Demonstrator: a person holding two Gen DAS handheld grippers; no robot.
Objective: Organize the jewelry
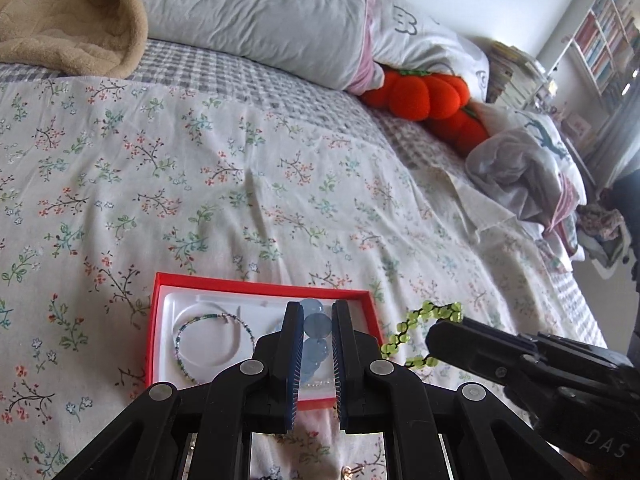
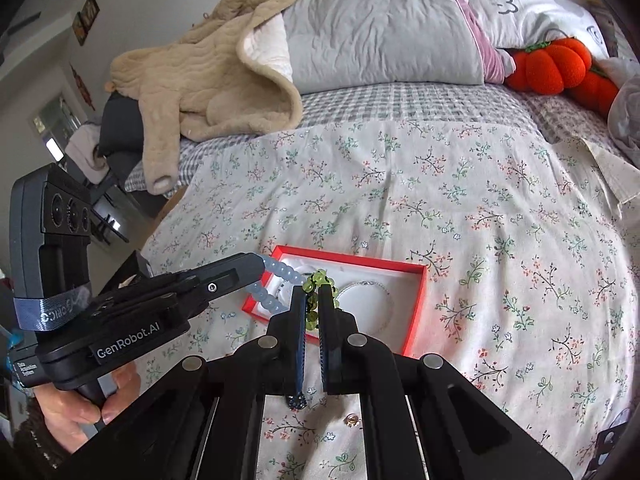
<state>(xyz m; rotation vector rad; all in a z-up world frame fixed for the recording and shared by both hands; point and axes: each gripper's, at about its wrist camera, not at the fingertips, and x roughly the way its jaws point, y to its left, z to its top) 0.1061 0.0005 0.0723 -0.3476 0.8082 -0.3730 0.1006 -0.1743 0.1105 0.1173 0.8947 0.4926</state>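
Note:
A red jewelry box with a white insert lies open on the floral bedspread; it also shows in the right wrist view. A thin beaded bracelet lies in its round recess. My left gripper is shut on a pale blue bead bracelet and holds it over the box; the bracelet also shows in the right wrist view. My right gripper is shut on a green bead bracelet, held just above the box's near side; the bracelet also shows in the left wrist view.
A small gold ring lies on the bedspread near the grippers' bases. A dark bead piece sits by it. Pillows, a beige blanket and orange pumpkin plushes line the far side of the bed.

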